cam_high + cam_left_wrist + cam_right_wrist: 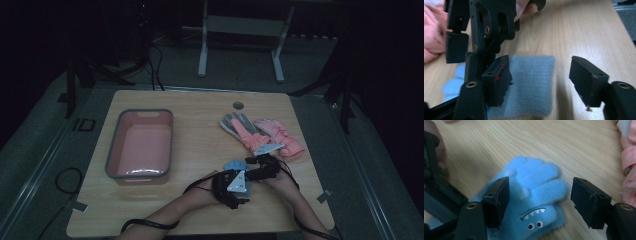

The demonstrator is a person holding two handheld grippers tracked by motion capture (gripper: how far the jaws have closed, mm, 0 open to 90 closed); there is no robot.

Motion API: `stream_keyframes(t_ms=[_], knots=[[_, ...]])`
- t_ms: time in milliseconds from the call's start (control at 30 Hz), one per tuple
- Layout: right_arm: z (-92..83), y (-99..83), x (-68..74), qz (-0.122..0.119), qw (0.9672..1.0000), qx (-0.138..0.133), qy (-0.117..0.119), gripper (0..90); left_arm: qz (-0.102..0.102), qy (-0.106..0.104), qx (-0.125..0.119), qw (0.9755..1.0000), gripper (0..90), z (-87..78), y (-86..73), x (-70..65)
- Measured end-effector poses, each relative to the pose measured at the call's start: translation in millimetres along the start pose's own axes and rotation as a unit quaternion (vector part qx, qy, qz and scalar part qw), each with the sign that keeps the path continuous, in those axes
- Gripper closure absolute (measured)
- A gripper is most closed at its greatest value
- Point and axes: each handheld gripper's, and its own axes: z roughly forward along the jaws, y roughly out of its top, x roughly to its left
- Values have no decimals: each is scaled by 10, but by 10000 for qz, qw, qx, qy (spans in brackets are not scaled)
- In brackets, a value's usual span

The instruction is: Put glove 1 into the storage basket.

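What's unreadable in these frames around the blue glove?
- Blue glove, high view: mostly hidden beneath both tongs and hands; dim, small.
- Glove cuff, left gripper view: lower edge cut by the frame.
- Pink gloves, right gripper view: cut by the right edge.

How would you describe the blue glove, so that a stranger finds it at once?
Start at the wooden table and go to its near edge, right of the pink tray. The blue glove lies there between both tools. Unlike the pink gloves farther back, it is fluffy and bears a small face with two eyes and white teeth.
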Motion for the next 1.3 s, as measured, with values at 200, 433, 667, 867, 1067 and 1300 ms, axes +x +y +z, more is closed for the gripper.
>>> stream_keyframes(t_ms=[200, 433, 667, 867, 1067, 1300], knots=[[70, -34, 12, -47, 9999, 134, -28, 322, 19, 53, 117, 9999, 472, 90, -99, 18], [66, -48, 55, -78, 9998, 114, 111, 529, -39, 179, 156, 9997, 620, 92, -119, 12], [109, -9, 134, -9, 9989, 278, 372, 780, -439, 7, 135, 9989, 739, 38, -147, 88], [103, 17, 112, 424, 9975, 218, 525, 811, -672, -132, 177, 9975, 766, -34, -153, 140], [68, 107, 122, 489, 9973, 111, 533, 820, -649, -87, 218, 9976, 775, -172, -122, 194], [-14, 320, 174, 456, 9972, -146, 572, 823, -520, 31, 273, 9983, 776, -405, -25, 286]])
